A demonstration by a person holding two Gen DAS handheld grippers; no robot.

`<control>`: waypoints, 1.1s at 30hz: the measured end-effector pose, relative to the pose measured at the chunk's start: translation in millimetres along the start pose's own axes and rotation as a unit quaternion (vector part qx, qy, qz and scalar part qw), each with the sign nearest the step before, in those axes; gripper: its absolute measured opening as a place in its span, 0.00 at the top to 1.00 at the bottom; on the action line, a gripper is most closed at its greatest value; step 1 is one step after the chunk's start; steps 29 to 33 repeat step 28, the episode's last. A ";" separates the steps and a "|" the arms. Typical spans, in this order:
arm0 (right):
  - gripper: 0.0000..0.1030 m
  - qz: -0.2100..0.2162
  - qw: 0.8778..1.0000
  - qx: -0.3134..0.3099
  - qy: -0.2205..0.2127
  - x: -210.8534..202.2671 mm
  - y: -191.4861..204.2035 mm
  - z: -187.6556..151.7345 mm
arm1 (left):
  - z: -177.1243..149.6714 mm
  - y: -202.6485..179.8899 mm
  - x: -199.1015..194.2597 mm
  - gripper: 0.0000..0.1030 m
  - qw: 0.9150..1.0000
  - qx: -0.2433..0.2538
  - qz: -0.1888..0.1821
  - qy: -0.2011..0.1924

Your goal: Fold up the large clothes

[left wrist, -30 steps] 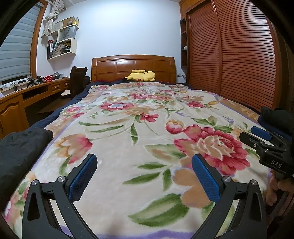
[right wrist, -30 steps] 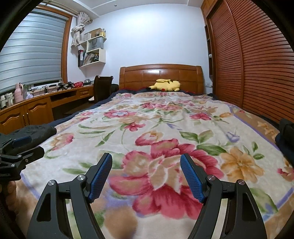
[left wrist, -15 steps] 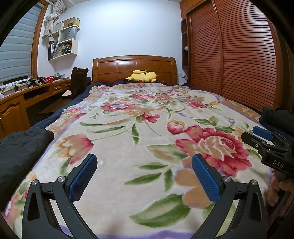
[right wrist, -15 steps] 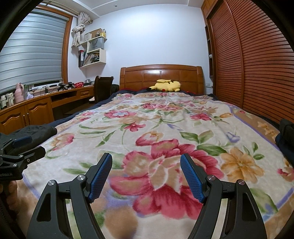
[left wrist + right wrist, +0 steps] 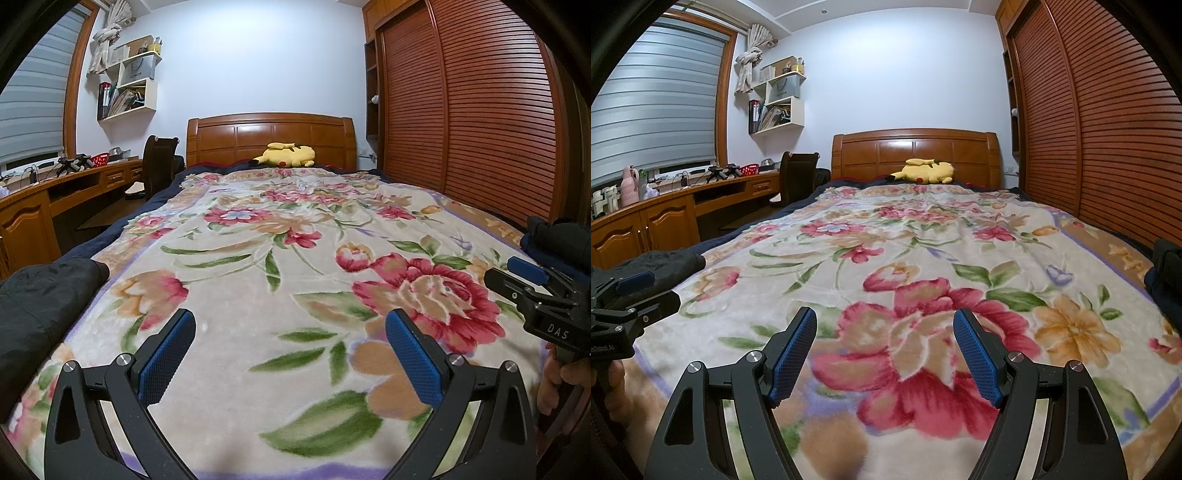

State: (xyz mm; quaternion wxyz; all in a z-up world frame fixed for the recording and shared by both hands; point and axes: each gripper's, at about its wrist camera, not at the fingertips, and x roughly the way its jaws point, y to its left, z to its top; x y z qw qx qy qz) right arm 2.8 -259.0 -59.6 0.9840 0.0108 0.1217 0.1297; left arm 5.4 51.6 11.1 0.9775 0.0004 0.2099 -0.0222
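1. a person is standing at the foot of a bed, holding a two-finger gripper in each hand and pointing both toward the wooden headboard at the far end.
2. the left gripper is hovering over the floral blanket at the end farthest from the headboard; its blue-padded fingers are spread wide apart and holding nothing.
3. the right gripper is hovering alongside it over the same end of the blanket, its fingers also spread wide and empty.
4. both are likely being held apart and ready because no garment is laid out between them yet.
5. the clothes to be folded are sitting at the two sides of the bed, far from the headboard. a dark black garment is lying bunched on the left edge, just beside the left gripper.
6. it is looking matte, thick and slightly crinkled, with a rounded, sleeve-like end pointing toward the headboard.
7. a second dark pile, black over navy, is resting on the right edge; how many pieces it holds cannot be told.
8. the broad middle of the blanket is lying flat, probably serving as the folding surface.
9. a yellow plush toy is lying right against the headboard, well apart from the grippers.
10. to the left of the headboard a chair and a long wooden desk are standing; to its right, slatted wardrobe doors are running along the wall.
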 end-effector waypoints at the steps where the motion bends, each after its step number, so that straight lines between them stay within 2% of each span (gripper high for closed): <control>1: 0.24 0.000 1.000 0.000 0.000 -0.1 -0.7 -0.2 | 0.0 0.0 -0.1 0.00 1.000 0.000 0.000 0.000; 33: 0.24 0.000 1.000 0.002 -0.001 1.8 -2.1 -1.0 | -1.1 0.2 0.3 0.00 1.000 -0.001 0.000 -0.001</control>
